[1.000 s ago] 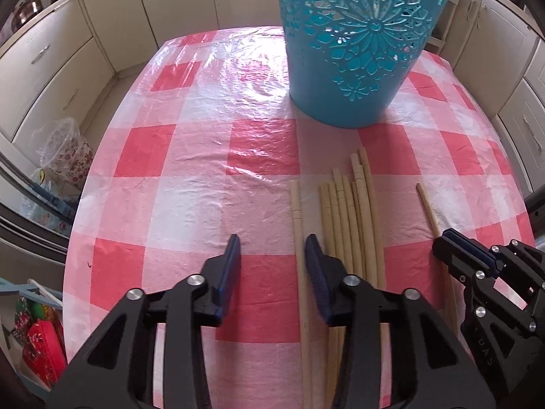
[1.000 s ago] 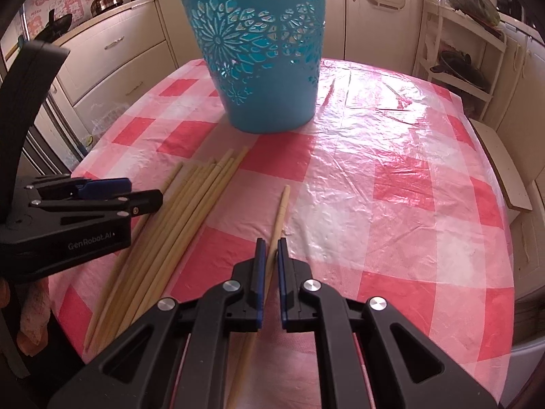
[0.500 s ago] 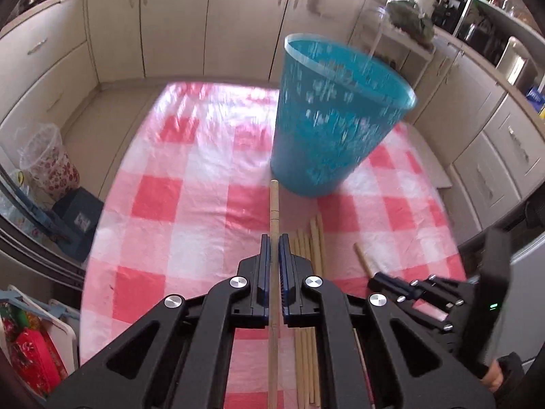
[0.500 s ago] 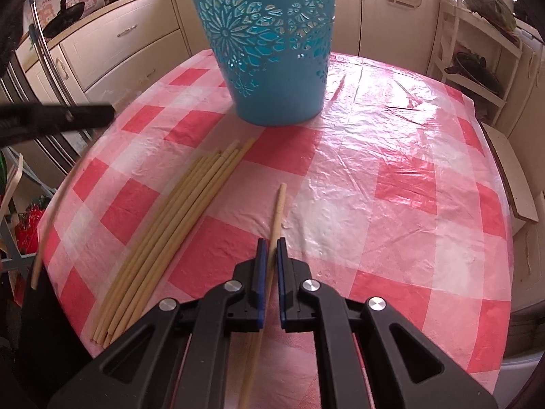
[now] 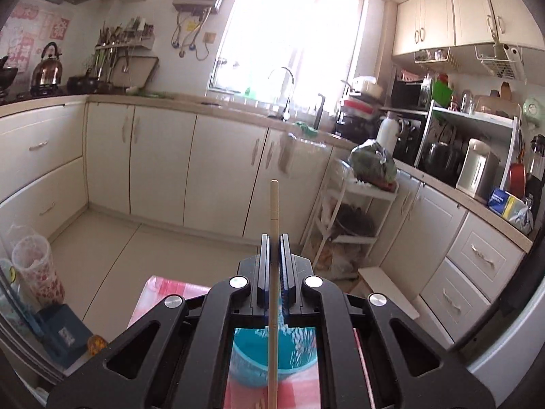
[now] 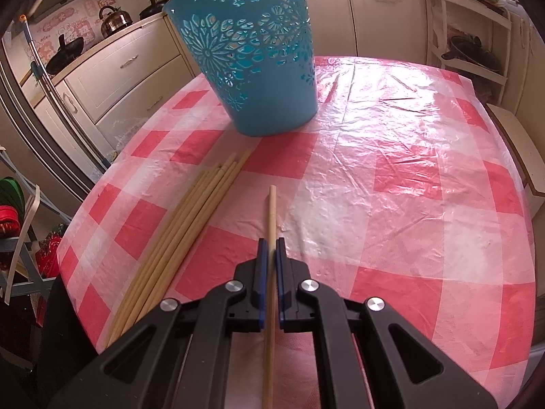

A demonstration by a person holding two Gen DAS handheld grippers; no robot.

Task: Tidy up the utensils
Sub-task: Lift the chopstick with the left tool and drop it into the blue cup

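Observation:
My left gripper [image 5: 274, 242] is shut on a pale wooden chopstick [image 5: 273, 204] and held high, pointing across the kitchen. Below it, through the gripper frame, the teal basket [image 5: 252, 351] shows with its mouth open upward. In the right wrist view the same teal cut-out basket [image 6: 252, 54] stands upright at the far side of the table. My right gripper [image 6: 271, 243] is shut on a second chopstick [image 6: 271, 211] low over the cloth. A bundle of several chopsticks [image 6: 184, 235] lies on the table to its left.
The round table wears a red-and-white checked plastic cloth [image 6: 408, 177]. Cream cabinets [image 5: 163, 163] line the walls, with a white rack [image 5: 354, 225] and sink tap [image 5: 286, 88] beyond. A fridge door edge [image 6: 44, 102] stands left of the table.
The left gripper closed on a chopstick, lifted it well above the table and tilted up toward the room. The right gripper stayed shut on its chopstick, barely shifting.

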